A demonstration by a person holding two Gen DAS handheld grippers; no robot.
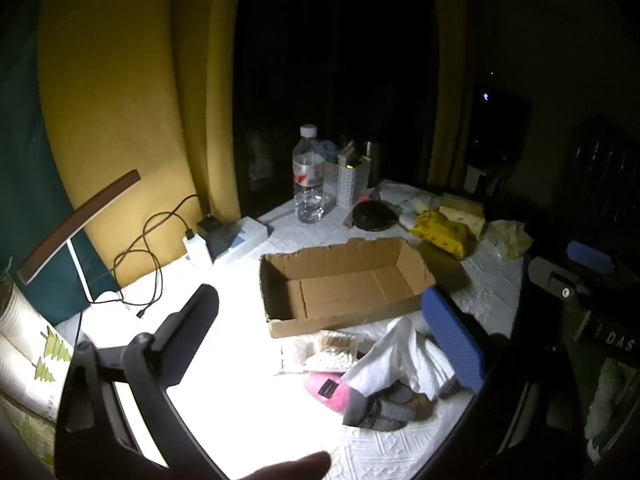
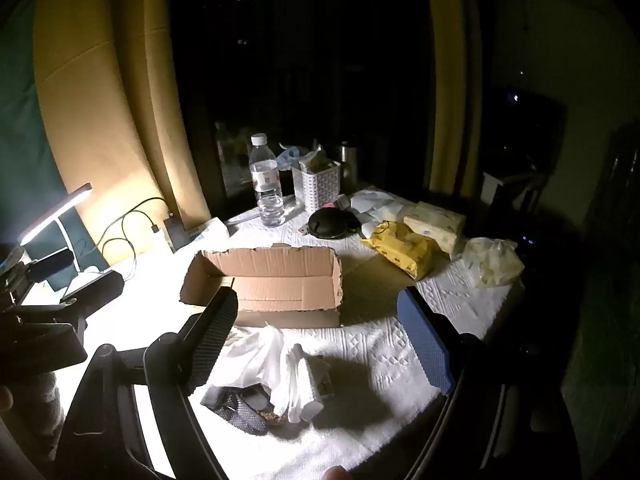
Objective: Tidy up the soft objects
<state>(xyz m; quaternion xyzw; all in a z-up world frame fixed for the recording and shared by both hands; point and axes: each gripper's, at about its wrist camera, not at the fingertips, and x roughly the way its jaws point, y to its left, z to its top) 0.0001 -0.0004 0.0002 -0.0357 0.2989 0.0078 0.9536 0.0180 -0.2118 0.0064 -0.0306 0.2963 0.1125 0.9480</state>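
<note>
An empty open cardboard box [image 1: 344, 280] [image 2: 272, 280] stands mid-table. In front of it lies a heap of soft things: a crumpled white cloth [image 1: 400, 356] [image 2: 280, 364], a pink item [image 1: 324, 390] and grey patterned socks [image 1: 384, 410] [image 2: 244, 412]. Packs of cotton swabs [image 1: 320, 352] lie beside the heap. My left gripper [image 1: 328, 332] is open and empty, hovering above the heap. My right gripper [image 2: 320, 340] is open and empty, just above the white cloth.
A water bottle [image 1: 308, 176] [image 2: 267, 184], a white basket [image 2: 317, 186], a black round case [image 2: 330, 224], yellow wipe packs [image 1: 442, 232] [image 2: 404, 252] and a plastic bag [image 2: 492, 266] stand behind the box. A desk lamp [image 1: 76, 224], cables and charger sit left.
</note>
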